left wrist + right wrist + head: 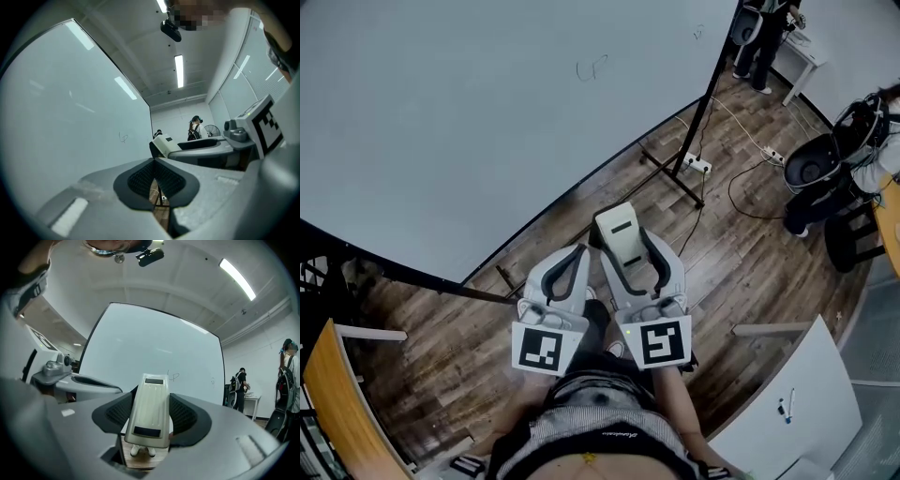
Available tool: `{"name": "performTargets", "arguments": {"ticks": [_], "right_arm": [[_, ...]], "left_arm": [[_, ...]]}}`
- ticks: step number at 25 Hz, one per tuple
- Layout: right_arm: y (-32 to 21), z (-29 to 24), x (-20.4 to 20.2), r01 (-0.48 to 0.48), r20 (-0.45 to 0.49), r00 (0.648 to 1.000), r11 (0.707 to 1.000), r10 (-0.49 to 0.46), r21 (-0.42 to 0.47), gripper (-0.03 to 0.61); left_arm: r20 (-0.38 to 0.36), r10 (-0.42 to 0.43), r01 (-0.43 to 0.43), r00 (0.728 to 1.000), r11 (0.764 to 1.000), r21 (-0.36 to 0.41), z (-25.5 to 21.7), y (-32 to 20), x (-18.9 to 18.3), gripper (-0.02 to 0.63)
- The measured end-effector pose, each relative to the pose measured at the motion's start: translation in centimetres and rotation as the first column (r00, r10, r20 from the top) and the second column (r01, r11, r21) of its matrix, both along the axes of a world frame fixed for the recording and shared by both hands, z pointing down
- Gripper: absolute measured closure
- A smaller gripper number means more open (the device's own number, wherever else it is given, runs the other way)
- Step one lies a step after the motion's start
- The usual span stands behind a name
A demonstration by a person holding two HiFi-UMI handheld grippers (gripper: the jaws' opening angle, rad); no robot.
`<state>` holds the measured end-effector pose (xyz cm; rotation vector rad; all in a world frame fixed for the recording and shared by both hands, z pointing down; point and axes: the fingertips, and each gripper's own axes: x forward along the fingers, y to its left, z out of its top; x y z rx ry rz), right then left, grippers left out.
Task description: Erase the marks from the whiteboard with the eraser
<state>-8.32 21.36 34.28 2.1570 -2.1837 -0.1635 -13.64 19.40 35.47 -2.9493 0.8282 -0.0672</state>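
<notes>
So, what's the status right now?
Right gripper shut on eraser, held short of the whiteboard. Left gripper shut, empty. Marks not yet erased. Nothing in the way.

Left gripper (154, 165), fingers (138, 181) together, whiteboard (70, 122) alongside.

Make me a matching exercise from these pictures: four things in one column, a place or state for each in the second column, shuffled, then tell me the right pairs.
Column one
1. eraser
2. left gripper
3. whiteboard
4. power strip

Column two
A. lies on the wooden floor by the foot of the stand
B. clamped between the jaws of the right gripper
C. jaws together, nothing between them
D. bears a small scribble

Pairs: 1-B, 2-C, 3-D, 4-A
</notes>
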Motion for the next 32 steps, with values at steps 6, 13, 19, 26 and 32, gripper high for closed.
{"name": "performTargets", "arguments": {"ticks": [6, 13, 19, 26, 32], "right_arm": [[-6.5, -1.4, 2.9, 0.004, -0.01, 1.0, 1.0, -0.004, 0.023, 0.324], [-15.4, -3.6, 6.7, -0.021, -0.016, 1.0, 0.999, 0.021, 0.036, 0.324], [-21.0, -3.6, 6.7, 0.021, -0.008, 1.0, 0.996, -0.021, 0.086, 0.324], [-23.8, -6.0, 6.6, 0.064, 0.018, 0.997, 0.973, -0.07, 0.224, 0.324], [-26.8, -6.0, 7.9, 0.161, 0.002, 0.986, 0.957, -0.166, 0.243, 0.325]], "left_arm": [[-0.021, 0.015, -0.015, 1.0, 1.0, 0.017, -0.4, -7.6, 2.9, 0.611], [-0.059, 0.059, -0.057, 0.997, 0.998, 0.034, -2.9, -15.8, 6.9, 0.611], [-0.052, 0.056, -0.054, 0.997, 0.998, 0.04, -1.6, -19.9, 7.1, 0.611], [-0.026, 0.018, -0.017, 1.0, 0.999, 0.037, -0.7, -22.3, 6.9, 0.611], [-0.021, -0.093, 0.093, 0.995, 0.995, 0.033, 0.0, -24.6, 7.7, 0.611]]}}
